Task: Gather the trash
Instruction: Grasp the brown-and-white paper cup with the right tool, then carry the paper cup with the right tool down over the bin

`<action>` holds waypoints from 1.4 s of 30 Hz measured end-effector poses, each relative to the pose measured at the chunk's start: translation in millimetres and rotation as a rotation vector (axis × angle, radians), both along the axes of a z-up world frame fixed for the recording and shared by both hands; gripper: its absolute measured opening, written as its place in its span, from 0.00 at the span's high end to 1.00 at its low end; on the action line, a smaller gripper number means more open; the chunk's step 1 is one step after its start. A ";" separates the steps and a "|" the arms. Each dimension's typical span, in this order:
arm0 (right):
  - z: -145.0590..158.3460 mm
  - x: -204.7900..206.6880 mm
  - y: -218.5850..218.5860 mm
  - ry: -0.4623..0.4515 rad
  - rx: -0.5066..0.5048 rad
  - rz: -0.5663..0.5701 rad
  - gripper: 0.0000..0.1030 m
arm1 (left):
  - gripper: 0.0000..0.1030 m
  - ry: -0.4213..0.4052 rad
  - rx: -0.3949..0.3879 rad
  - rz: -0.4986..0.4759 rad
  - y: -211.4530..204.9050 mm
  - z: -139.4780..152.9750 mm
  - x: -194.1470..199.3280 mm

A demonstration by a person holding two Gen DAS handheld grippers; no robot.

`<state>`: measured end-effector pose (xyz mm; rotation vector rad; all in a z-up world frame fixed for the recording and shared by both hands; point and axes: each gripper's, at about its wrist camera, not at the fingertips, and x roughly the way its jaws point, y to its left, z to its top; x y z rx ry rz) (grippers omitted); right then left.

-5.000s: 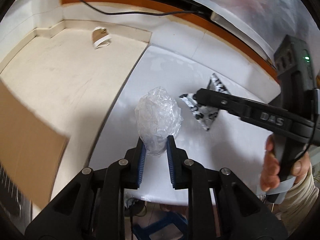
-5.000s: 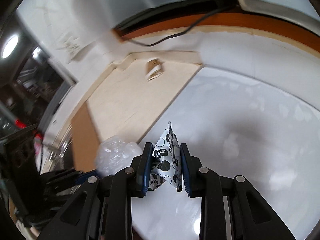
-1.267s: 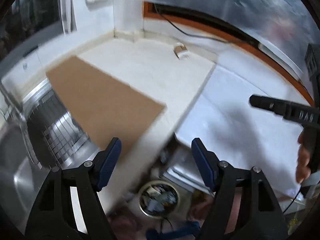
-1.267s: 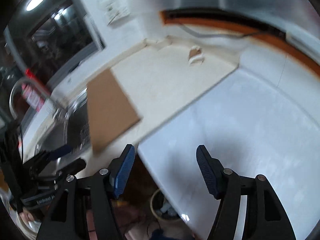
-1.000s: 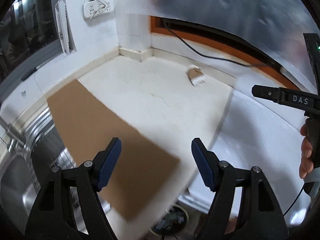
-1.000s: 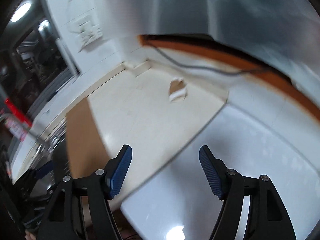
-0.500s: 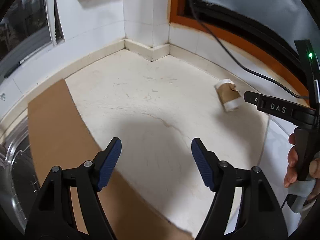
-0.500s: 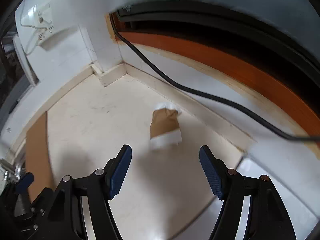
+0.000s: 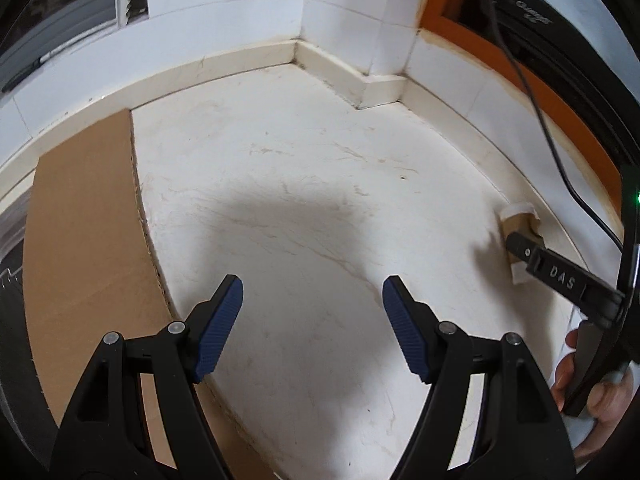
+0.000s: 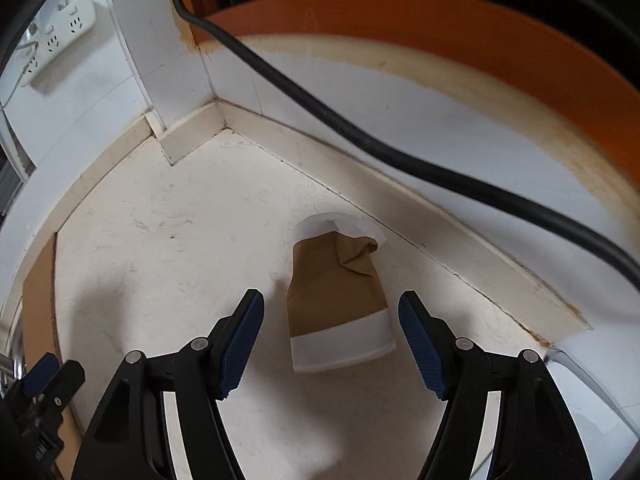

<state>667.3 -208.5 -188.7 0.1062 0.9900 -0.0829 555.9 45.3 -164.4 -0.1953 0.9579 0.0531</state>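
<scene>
A crushed brown and white paper cup (image 10: 338,300) lies on its side on the cream stone counter (image 10: 180,240), close to the back wall ledge. My right gripper (image 10: 331,340) is open, its blue-padded fingers straddling the cup's white end without touching it. In the left wrist view the cup (image 9: 518,226) shows at the far right, partly hidden behind the right gripper's finger. My left gripper (image 9: 312,324) is open and empty above bare counter, left of the cup.
A brown cardboard sheet (image 9: 80,240) lies on the counter's left part. A thick black cable (image 10: 360,136) runs along the wall above the ledge. A power strip (image 10: 52,36) hangs on the white tiled wall. A white surface edge (image 10: 592,396) adjoins at right.
Both grippers let go of the plastic wad and the patterned wrapper and opened. They then moved forward over the counter; the right gripper now straddles the paper cup.
</scene>
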 end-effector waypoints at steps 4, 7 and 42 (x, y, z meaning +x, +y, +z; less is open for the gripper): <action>-13.1 1.0 4.5 0.018 -0.012 0.000 0.52 | 0.32 0.015 -0.012 0.016 4.0 -7.1 2.9; -15.3 -7.7 4.8 0.008 -0.040 -0.008 0.53 | 0.32 0.023 -0.017 0.018 4.8 -8.8 0.7; 104.9 -483.7 66.1 -0.057 0.280 0.297 0.53 | 0.32 -0.009 -0.090 -0.226 20.1 91.9 -384.8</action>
